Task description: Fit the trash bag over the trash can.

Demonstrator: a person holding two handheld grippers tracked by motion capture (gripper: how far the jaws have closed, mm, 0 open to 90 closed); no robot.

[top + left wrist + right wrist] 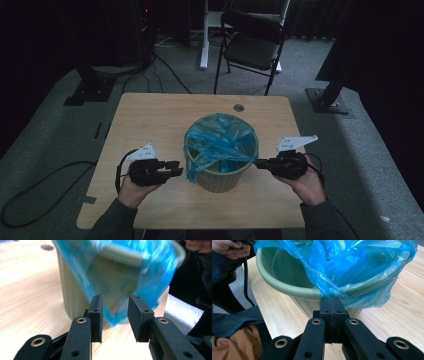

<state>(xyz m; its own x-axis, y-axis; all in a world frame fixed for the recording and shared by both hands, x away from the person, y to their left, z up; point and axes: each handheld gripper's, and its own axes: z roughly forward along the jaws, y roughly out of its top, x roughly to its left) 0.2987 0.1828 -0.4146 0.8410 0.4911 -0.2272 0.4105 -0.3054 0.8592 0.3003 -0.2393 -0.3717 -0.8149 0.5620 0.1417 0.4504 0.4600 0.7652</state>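
Bin: a pale green round bin (218,177) stands upright on the bench (150,120), near the middle and toward the person's edge.
Liner: a blue plastic bag (220,142) sits in the bin, crumpled across the opening and draped over the rim; in the left gripper view a flap of it (140,277) hangs down the outer wall.
Left tool: the left tool (176,171) sits just beside the bin's left side, held by the left hand (131,190). In the left gripper view (115,315) its jaws stand apart with a moderate gap; the lower tip of the hanging flap lies in that gap, and the jaws are not closed on it.
Right tool: the right tool (260,163) meets the bin's right rim, held by the right hand (307,185). In the right gripper view (330,300) its jaws are pressed fully together, pinching a gathered edge of the blue plastic bag (362,272) right at the rim (287,290).
Bench: light wood top with a small round grommet hole (238,107) near the far edge.
Surroundings: a black folding chair (252,42) stands on the grey floor beyond the bench; cables trail across the floor at left.
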